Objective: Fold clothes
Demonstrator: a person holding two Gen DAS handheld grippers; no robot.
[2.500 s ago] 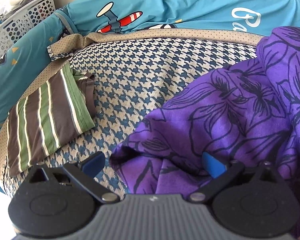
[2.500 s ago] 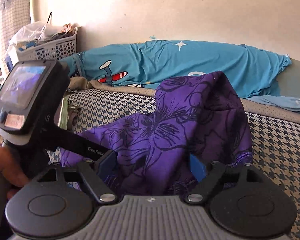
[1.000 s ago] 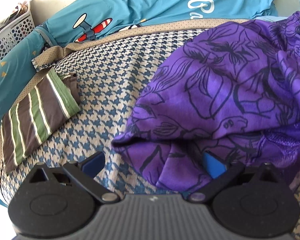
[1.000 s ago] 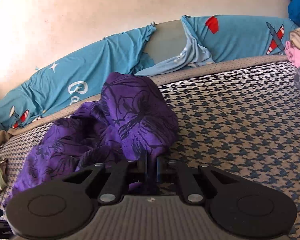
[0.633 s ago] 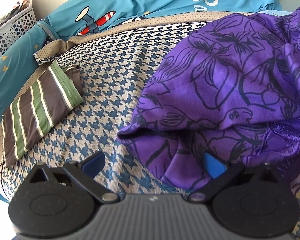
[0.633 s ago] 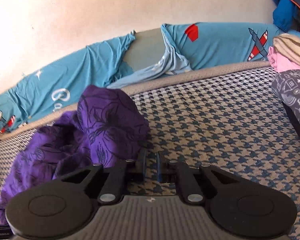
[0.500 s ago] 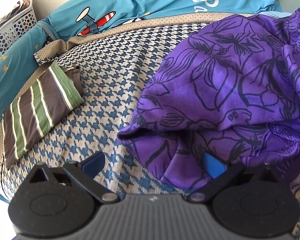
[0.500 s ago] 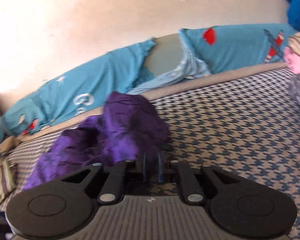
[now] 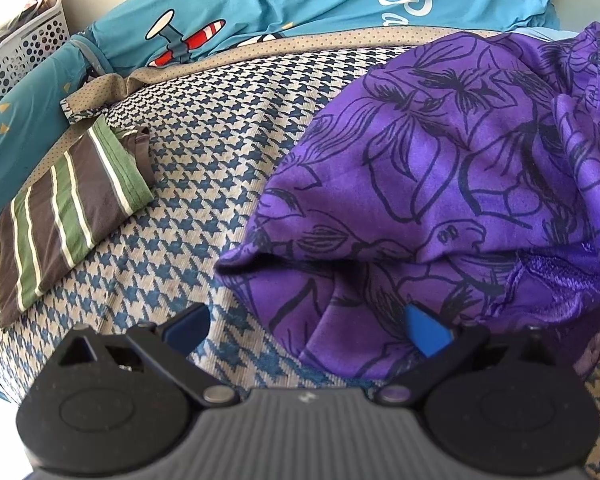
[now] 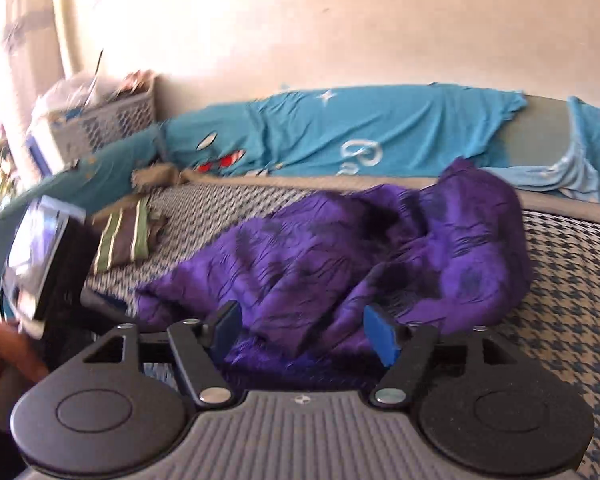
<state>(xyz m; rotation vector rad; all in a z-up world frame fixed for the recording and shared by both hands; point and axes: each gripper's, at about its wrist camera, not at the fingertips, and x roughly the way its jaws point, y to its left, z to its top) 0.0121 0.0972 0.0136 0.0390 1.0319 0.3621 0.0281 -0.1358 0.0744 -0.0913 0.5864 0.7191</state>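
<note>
The left hand-held gripper (image 9: 306, 330) is wide open; the edge of the purple garment (image 9: 452, 184) lies between its blue pads, against the right pad (image 9: 426, 334), not pinched. The right hand-held gripper (image 10: 306, 334) is also open, with purple cloth between its fingers. Only the right wrist view shows the wall (image 10: 340, 28), the person's hand (image 10: 0, 354) and the left tool's body; it is blurred. The garment, with dark flower outlines, lies crumpled on the houndstooth bed (image 9: 220, 128), apart from a folded striped cloth (image 9: 64, 208).
</note>
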